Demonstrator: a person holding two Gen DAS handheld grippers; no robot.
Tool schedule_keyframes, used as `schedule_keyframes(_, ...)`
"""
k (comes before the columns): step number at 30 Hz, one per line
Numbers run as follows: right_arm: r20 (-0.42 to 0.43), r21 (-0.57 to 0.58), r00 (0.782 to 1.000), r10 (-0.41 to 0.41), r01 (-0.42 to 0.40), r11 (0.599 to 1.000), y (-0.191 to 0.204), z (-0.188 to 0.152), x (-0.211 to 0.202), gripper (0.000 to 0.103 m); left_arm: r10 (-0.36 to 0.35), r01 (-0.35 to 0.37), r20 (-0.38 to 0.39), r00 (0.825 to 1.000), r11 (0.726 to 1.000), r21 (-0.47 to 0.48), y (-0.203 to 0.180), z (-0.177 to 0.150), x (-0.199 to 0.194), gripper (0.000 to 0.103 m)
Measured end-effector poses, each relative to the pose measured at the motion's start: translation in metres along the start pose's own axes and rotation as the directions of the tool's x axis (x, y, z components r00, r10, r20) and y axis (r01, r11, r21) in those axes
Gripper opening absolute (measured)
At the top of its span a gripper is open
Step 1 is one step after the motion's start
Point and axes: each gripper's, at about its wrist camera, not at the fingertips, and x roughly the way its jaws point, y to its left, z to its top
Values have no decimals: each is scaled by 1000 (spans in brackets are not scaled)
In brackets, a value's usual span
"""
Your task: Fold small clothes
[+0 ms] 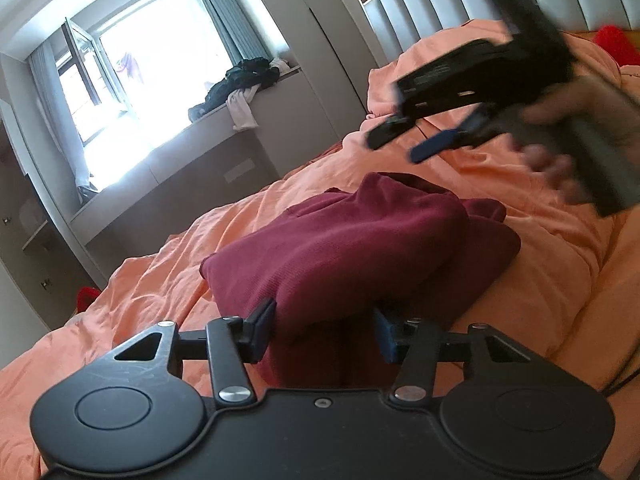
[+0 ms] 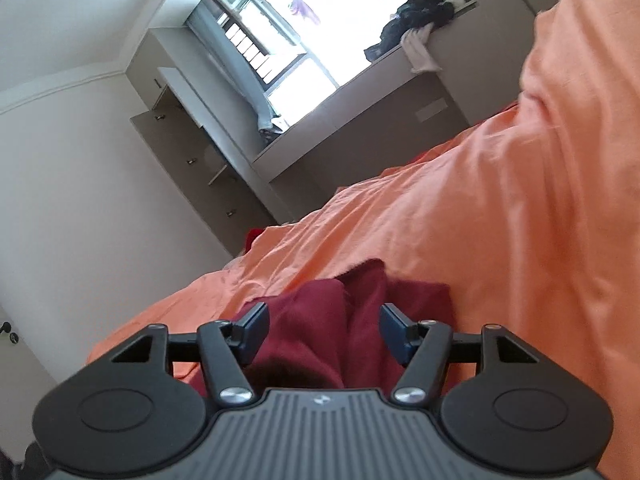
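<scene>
The folded dark-red knit garment [image 1: 352, 248] lies mid-bed on the rumpled orange duvet [image 1: 532, 272]. Our left gripper [image 1: 324, 332] straddles its near fold, jaws half open, not pinching; our right gripper [image 1: 404, 142] hovers open, empty. We should press the bundle flat.

Home bedroom: bed [image 1: 520, 280], padded headboard [image 1: 440, 4]

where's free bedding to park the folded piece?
Free: orange duvet between the maroon garment and the bed's window-side edge. Crowded: headboard side, where the right gripper hangs over the rumpled duvet, and the near edge, where the left gripper straddles the garment.
</scene>
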Motion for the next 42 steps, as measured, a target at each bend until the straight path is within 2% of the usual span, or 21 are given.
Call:
schedule_keyframes(6,-115,-46,993,-5,0,999,4,-4,52,53,6,-6,1,1000,1000,24,-3,-4,1,53)
schedule_keyframes(8,-132,-58,991,-8,0,998,6,-8,56,36,7,-7,4,1000,1000,13,-1,-4,0,46)
schedule_keyframes(9,-134,-65,991,-14,5,998,7,-9,57,21,9,-9,4,1000,1000,9,-1,-3,0,44)
schedule_keyframes(10,-125,-72,992,-24,15,997,8,-11,55,12,11,-11,5,1000,1000,7,-1,-2,0,37)
schedule_keyframes(11,-112,-78,993,-33,24,997,9,-11,52,8,14,-14,7,1000,1000,5,0,-1,0,34)
schedule_keyframes(15,-29,-105,999,-39,36,994,14,-3,34,5,-16,16,13,1000,999,-34,5,4,-1,30)
schedule_keyframes(18,27,-117,998,-53,55,992,16,5,18,5,-33,34,14,999,999,-30,2,8,0,29)
schedule_keyframes(22,26,-105,994,-104,106,989,7,10,8,5,-67,67,18,998,998,-3,-5,12,3,29)
schedule_keyframes(26,-13,-65,986,-167,166,984,-10,7,7,5,-102,102,6,995,994,38,-13,13,8,29)
schedule_keyframes(29,-41,-57,983,-178,176,983,-17,2,11,6,-111,111,-3,994,993,36,-13,14,12,29)
schedule_keyframes(32,-54,-54,981,-189,186,981,-18,-1,11,17,-129,129,-2,992,992,-6,-7,14,12,33)
schedule_keyframes(33,-56,-59,980,-193,189,980,-18,-2,10,22,-142,142,-2,990,989,-31,-6,14,9,34)
schedule_keyframes(36,-58,-93,978,-199,193,977,-13,-5,4,49,-176,175,0,984,978,-110,4,15,7,39)
schedule_keyframes(39,-70,-129,978,-198,188,974,-9,-9,-5,60,-210,208,3,978,963,-171,10,15,6,50)
schedule_keyframes(41,-79,-157,975,-208,194,968,-7,-13,-10,67,-243,240,11,970,947,-212,14,16,5,64)
schedule_keyframes(42,-82,-176,971,-223,206,963,-6,-15,-12,70,-262,258,16,965,938,-232,15,16,5,66)
